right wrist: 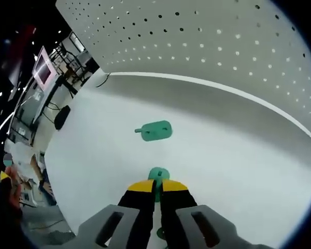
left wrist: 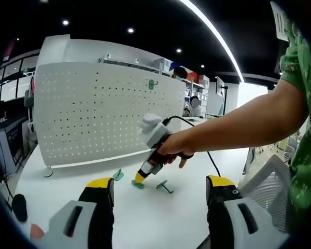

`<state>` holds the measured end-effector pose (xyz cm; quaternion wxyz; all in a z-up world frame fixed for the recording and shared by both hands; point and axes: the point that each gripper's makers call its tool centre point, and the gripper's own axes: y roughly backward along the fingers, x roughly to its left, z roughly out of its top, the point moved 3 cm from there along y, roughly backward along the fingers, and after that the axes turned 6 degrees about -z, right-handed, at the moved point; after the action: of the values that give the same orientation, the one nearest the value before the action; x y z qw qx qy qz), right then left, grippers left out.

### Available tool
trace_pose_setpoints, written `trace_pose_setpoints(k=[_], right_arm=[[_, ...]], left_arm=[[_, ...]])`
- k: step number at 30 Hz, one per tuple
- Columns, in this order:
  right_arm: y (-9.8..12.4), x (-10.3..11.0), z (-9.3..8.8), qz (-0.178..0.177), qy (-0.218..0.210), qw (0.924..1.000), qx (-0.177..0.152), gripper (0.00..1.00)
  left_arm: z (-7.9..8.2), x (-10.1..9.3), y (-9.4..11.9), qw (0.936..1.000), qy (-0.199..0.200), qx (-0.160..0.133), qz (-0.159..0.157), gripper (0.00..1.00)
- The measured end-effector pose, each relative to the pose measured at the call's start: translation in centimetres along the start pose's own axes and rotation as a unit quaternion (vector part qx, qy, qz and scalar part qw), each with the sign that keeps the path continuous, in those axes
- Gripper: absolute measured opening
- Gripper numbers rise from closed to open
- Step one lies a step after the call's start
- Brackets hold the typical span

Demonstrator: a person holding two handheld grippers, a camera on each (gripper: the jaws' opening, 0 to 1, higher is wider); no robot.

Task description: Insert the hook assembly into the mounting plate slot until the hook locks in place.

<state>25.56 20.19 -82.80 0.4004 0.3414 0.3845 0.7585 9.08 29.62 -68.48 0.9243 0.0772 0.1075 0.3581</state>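
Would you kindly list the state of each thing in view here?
Left gripper: open, empty, above the table.
Right gripper: shut on a green hook part, tips at the table.
Second green part: lying loose on the table.
Third green part: lying loose.
Pegboard: upright, one green hook mounted.

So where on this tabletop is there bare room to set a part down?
Bare table lies between the pegboard base and the left hand-held gripper. It is crowded where the right hand-held gripper grips a green hook piece, beside two more.
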Motion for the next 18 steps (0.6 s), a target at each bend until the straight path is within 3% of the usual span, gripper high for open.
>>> trace_pose_setpoints(k=[18], right_arm=[[1.8, -0.8, 0.5, -0.02, 0.003, 0.9979, -0.062, 0.02]], left_arm=[[0.2, -0.4, -0.3, 0.9999, -0.01, 0.006, -0.007, 0.74]])
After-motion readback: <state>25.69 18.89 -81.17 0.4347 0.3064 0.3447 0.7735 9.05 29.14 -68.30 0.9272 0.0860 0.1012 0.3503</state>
